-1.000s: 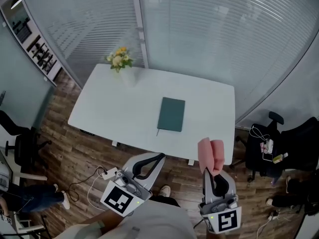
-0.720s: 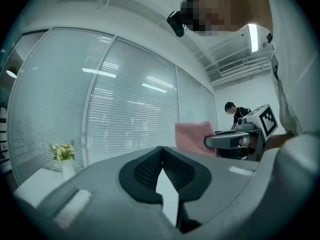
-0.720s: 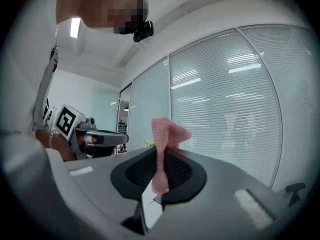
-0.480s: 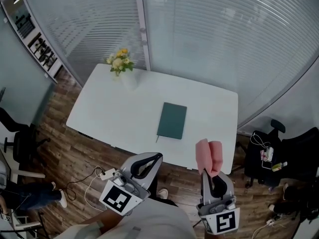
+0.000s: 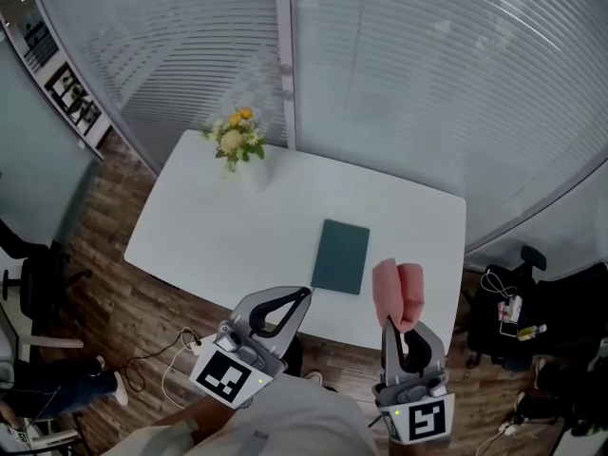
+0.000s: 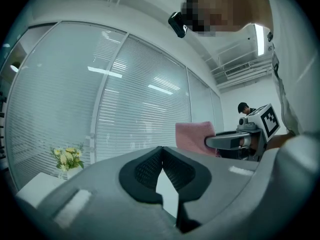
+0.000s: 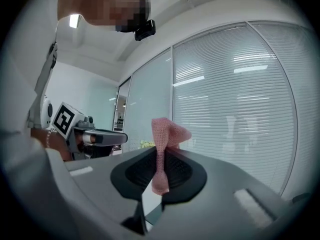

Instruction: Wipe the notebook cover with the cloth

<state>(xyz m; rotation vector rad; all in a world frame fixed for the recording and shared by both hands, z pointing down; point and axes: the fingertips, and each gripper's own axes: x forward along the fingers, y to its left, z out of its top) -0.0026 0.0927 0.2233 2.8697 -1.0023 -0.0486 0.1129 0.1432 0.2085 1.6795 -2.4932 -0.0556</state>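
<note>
A dark green notebook (image 5: 342, 256) lies closed on the white table (image 5: 218, 226), toward its near right side. My right gripper (image 5: 403, 323) is shut on a pink cloth (image 5: 398, 293) that sticks up from its jaws, held in the air at the table's near edge, just right of the notebook. The cloth (image 7: 163, 145) shows pinched between the jaws in the right gripper view. My left gripper (image 5: 289, 300) hangs shut and empty near the table's front edge, left of the notebook. In the left gripper view the jaws (image 6: 161, 170) meet, with the cloth (image 6: 195, 136) beyond.
A vase of yellow flowers (image 5: 237, 142) stands at the table's far left corner. Glass walls with blinds (image 5: 399, 74) run behind the table. Office chairs (image 5: 532, 302) stand at the right, another chair (image 5: 33, 288) at the left. Cables (image 5: 180, 345) lie on the wood floor.
The table and notebook have drawn closer and shifted right in the head view. Both grippers keep their places in the frame, the right still holding the cloth.
</note>
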